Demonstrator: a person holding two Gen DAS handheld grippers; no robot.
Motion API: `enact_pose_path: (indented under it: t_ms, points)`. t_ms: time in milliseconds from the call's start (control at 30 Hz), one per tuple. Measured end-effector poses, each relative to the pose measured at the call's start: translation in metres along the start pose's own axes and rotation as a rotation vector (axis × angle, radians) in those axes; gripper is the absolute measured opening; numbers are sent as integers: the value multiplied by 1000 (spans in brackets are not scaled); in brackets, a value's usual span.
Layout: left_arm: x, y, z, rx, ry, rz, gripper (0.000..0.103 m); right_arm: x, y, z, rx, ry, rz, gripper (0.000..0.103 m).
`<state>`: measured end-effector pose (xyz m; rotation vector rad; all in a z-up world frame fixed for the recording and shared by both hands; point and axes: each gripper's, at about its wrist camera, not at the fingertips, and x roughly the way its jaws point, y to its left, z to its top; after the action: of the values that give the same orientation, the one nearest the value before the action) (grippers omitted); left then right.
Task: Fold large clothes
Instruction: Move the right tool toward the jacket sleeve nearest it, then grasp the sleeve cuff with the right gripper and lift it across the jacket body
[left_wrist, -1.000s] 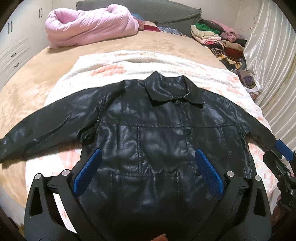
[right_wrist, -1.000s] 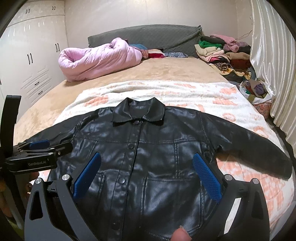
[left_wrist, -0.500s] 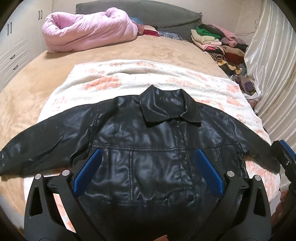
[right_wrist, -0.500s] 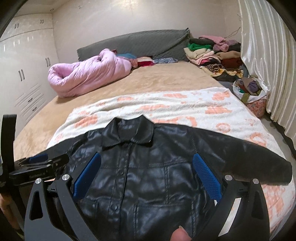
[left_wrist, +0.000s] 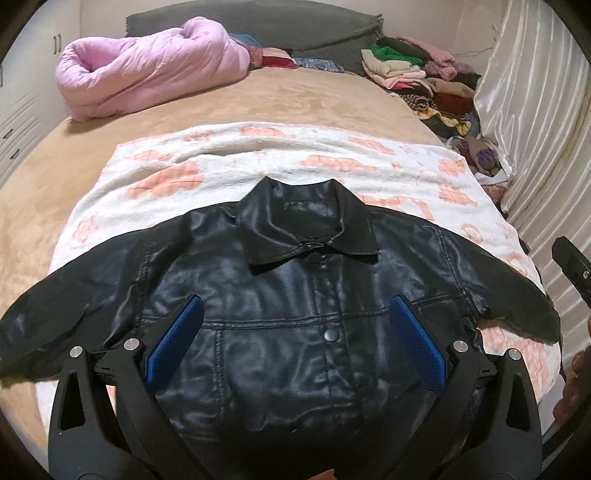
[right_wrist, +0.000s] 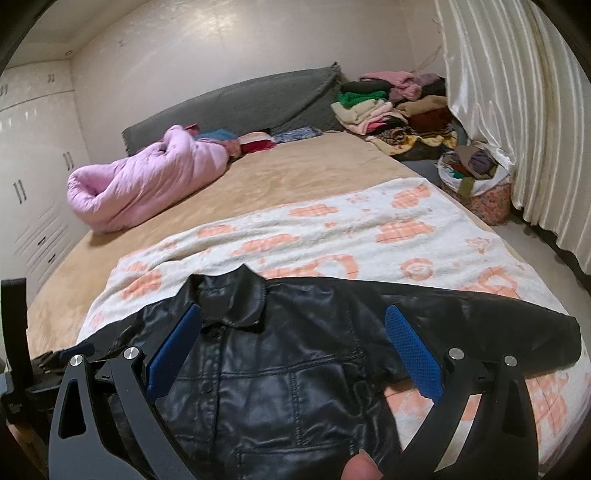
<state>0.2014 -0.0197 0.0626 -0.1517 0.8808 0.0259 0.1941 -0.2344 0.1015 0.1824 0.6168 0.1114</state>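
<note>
A black leather jacket (left_wrist: 295, 314) lies face up and buttoned on a white blanket with orange patches (left_wrist: 258, 166), collar away from me, both sleeves spread sideways. It also shows in the right wrist view (right_wrist: 295, 369). My left gripper (left_wrist: 295, 343) is open and empty, above the jacket's chest. My right gripper (right_wrist: 291, 350) is open and empty, above the jacket's right half near the collar. The left gripper shows at the left edge of the right wrist view (right_wrist: 59, 362).
The blanket (right_wrist: 369, 229) covers the near part of a tan bed (left_wrist: 295, 96). A rolled pink duvet (left_wrist: 147, 66) lies at the far left. Stacked clothes (left_wrist: 417, 74) sit at the far right. A basket of clothes (right_wrist: 476, 184) and curtains (right_wrist: 517, 110) stand on the right.
Both grippers have pulled back and tilted up, so the jacket sits lower in both views and more of the bed and room shows. The jacket has not moved.
</note>
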Motion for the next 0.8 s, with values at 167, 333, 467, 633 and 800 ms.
enact_pose_path:
  t_ms: [167,333,467,633,800]
  points:
    - [13,-12,2,1,12,-27,94,14,-26,-1,56,8,-38,99]
    - [28,-28,2,31,25,-27,94,30,-55,-8,123,22,-71,99]
    - [41,-38,0,42,40,-38,94,40,-76,-14,159,32,-108,99]
    - [59,-50,-5,56,61,-45,94,47,-106,-22,208,42,-155,99]
    - [75,-69,-13,93,92,-67,94,54,-139,-31,272,44,-215,99]
